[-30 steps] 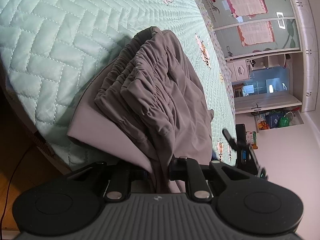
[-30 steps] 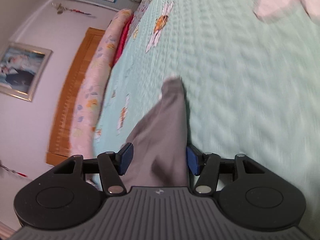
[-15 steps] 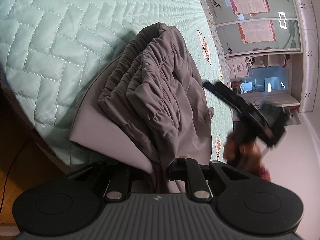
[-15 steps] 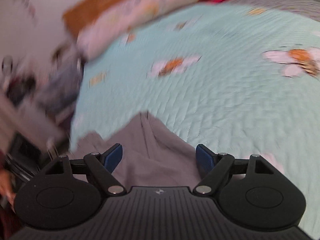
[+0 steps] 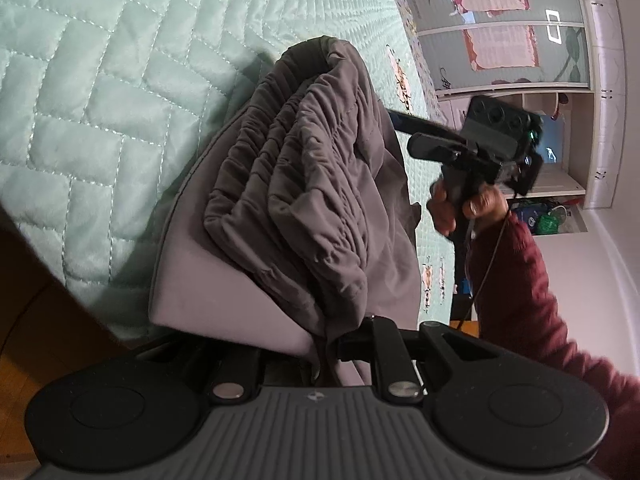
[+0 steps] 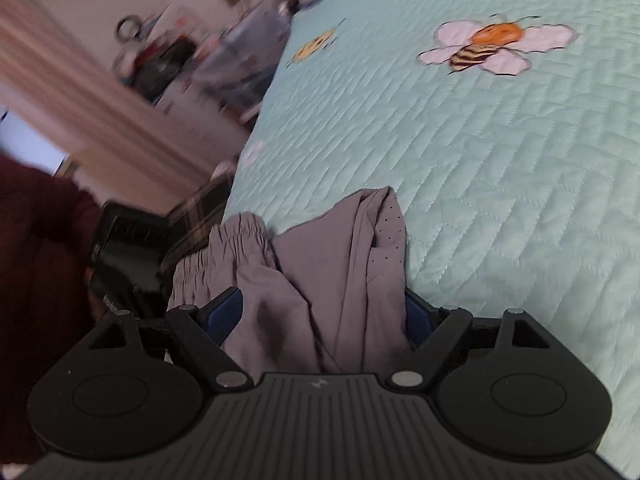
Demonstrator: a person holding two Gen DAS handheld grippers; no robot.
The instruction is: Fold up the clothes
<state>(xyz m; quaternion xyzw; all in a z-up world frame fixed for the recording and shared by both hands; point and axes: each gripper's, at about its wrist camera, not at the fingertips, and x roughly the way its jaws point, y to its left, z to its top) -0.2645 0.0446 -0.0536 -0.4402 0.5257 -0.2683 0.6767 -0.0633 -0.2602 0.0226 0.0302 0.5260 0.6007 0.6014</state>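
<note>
A grey garment with a gathered elastic waistband lies bunched on the mint quilted bedspread. My left gripper is shut on a fold of its fabric at the near edge, and the cloth drapes over its fingers. In the left wrist view my right gripper hovers at the garment's far right side, held by a hand in a maroon sleeve. In the right wrist view the right gripper stands wide open. The grey garment lies loosely between its blue pads.
The bedspread with bee and flower patches stretches away to the right. The bed edge and wooden floor lie at the lower left. A wardrobe and doorway stand beyond. The black body of the left gripper sits left of the garment.
The right gripper opened wide, let go of the fabric, rolled and swung across the bed toward the left gripper, coming into the left wrist view. The left gripper kept its grip.
</note>
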